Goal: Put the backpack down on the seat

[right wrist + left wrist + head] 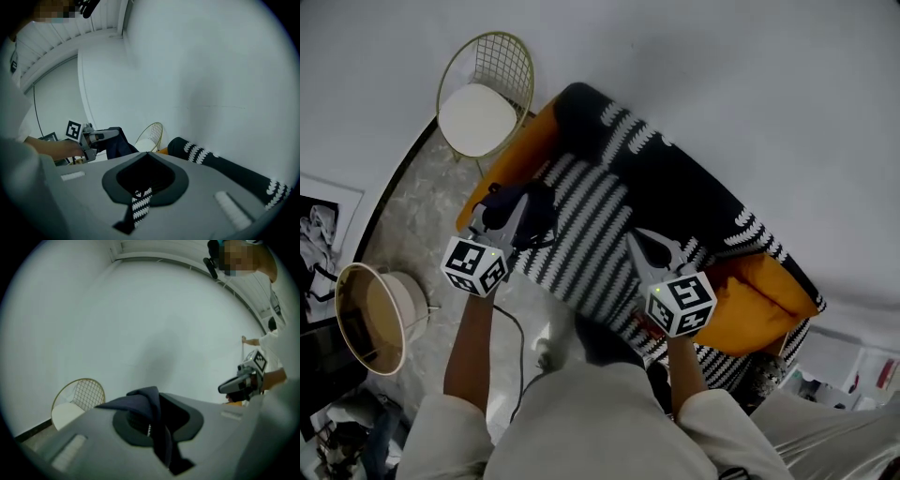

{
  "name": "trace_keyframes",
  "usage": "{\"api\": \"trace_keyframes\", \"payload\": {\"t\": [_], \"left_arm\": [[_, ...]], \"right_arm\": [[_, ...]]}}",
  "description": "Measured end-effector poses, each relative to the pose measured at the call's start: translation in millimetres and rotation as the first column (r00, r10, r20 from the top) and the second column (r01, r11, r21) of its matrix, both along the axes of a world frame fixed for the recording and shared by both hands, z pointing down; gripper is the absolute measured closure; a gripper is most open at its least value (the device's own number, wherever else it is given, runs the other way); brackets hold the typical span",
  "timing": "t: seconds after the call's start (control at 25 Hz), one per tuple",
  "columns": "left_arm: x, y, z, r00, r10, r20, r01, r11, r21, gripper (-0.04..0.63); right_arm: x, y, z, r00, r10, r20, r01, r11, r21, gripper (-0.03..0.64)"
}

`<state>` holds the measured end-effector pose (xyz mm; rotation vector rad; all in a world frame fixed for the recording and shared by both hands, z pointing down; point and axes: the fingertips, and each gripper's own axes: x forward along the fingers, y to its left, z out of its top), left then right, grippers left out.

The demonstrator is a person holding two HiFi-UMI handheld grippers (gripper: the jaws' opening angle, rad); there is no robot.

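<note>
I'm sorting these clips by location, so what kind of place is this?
Probably a home living room: an orange sofa under a striped throw, a wire chair beside it, and a framed picture nearby.

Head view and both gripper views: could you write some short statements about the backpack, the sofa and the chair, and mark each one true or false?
1. The left gripper is shut on dark blue fabric of the backpack. True.
2. The wire chair has a black seat pad. False: the pad is white.
3. A black-and-white striped blanket covers the sofa. True.
4. The right gripper is shut on the backpack too. False: striped blanket fabric sits between its jaws.
5. The uncovered sofa cushion is green. False: it is orange.
</note>
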<state>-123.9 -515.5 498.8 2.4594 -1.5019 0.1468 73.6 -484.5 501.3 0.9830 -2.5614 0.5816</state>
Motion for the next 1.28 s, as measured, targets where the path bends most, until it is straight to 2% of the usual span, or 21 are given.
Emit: {"api": "trace_keyframes", "payload": {"t": [0.2,0.68,0.84,1.08,1.28], "left_arm": [[-16.3,-30.2,34.4,0.999,-0.038,-0.038,0.036,0.998,-0.051,0.555],[-52.6,-84.3,101.9,0.991,-0.119,-0.061,0.108,0.981,-0.162,0.555],[-55.3,-93.2,119.4,0.99,-0.128,-0.051,0.116,0.975,-0.188,0.555],[-81.0,-113.3,144.4,0.989,-0.146,-0.029,0.138,0.972,-0.19,0.554],[-95.9,-120.4,158.2,0.981,-0.195,-0.018,0.186,0.957,-0.223,0.549]], "right_arm": [[-10.5,-23.1,21.3,1.0,-0.011,0.016,0.012,0.999,-0.03,0.611],[-28.2,-60.0,61.6,0.999,-0.039,-0.002,0.039,0.994,-0.105,0.611],[-28.0,-63.8,71.2,0.999,-0.04,-0.011,0.039,0.991,-0.125,0.611],[-42.5,-69.0,92.1,1.0,-0.03,-0.011,0.027,0.986,-0.162,0.611],[-47.2,-65.8,92.3,0.999,-0.041,-0.01,0.038,0.983,-0.181,0.611]]}}
